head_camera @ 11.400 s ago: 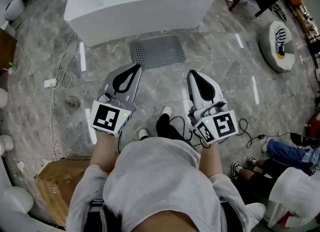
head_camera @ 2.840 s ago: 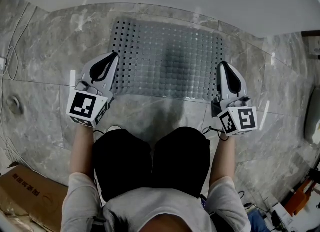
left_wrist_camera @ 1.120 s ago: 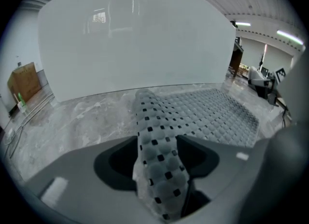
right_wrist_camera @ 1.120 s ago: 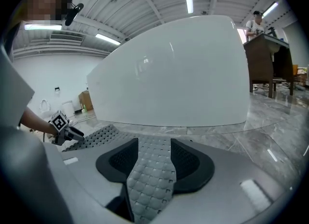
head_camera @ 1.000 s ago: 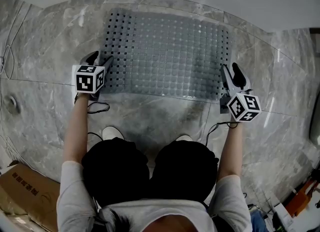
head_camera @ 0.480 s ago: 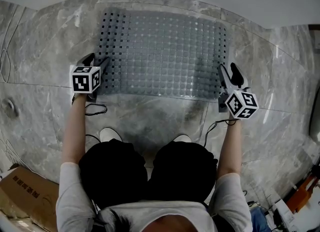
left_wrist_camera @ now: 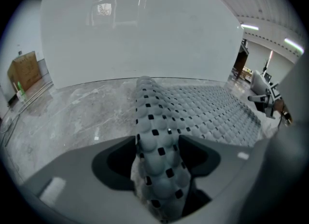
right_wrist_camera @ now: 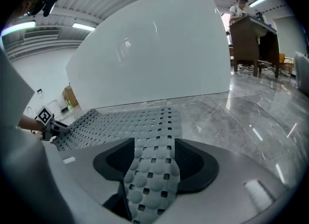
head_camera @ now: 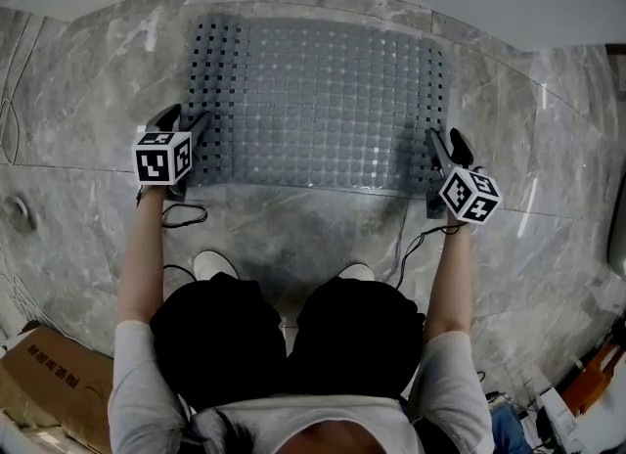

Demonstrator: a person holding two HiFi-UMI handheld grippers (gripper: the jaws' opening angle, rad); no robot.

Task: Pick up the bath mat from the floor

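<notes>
— Left tool [head_camera: 191,121]?
— Clamped on the grey perforated rubber bath mat [head_camera: 323,100], 8 o'clock corner, bunched upward.
— Right tool [head_camera: 444,135]?
— Jaws just opening, mat's 4 o'clock edge between them, unpinched; rest flat on grey marble floor [head_camera: 293,227].

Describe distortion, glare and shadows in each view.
Head view: even light, a soft shadow on the grey marble floor beside the grey perforated rubber bath mat. Left gripper view: strong fisheye bend, dark corners, faint reflections on the white bathtub wall. Right gripper view: same bend, bright streaks of glare on the floor.
</notes>
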